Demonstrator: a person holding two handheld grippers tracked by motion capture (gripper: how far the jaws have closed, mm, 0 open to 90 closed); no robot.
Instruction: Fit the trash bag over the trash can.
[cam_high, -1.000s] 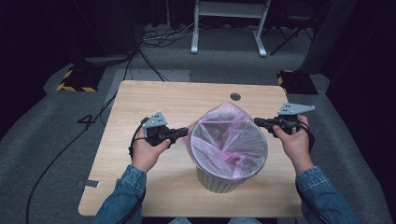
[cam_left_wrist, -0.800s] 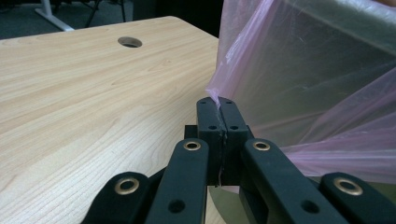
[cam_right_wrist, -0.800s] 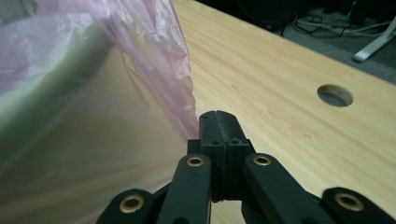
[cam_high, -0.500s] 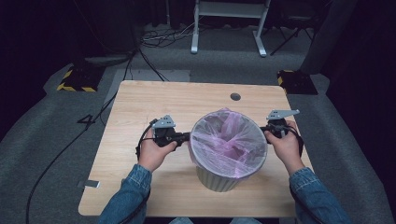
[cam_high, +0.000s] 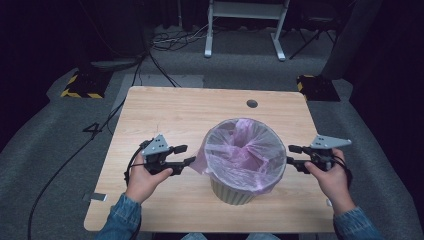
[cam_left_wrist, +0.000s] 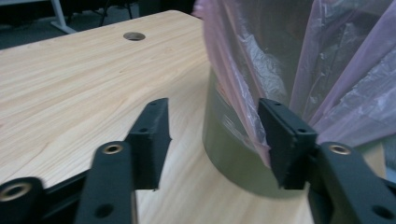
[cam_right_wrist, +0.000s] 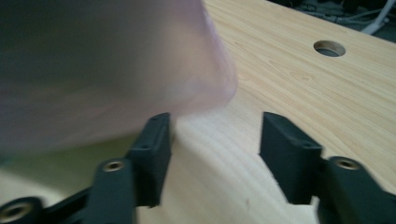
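Pink, thin and crinkled, one bag (cam_high: 246, 150) lines one pale bin (cam_high: 232, 191). Its film is folded down over the rim, and the bin stands on the wooden table (cam_high: 175, 115) near the front edge, between the two grippers. The left gripper (cam_high: 186, 154) has just been opening; its jaws stand apart just beside the bag's hanging edge, perhaps brushing it, gripping nothing. The right gripper (cam_high: 292, 155) has likewise just been opening, with bare table between its jaws. One round hole (cam_high: 252, 103) marks the tabletop.
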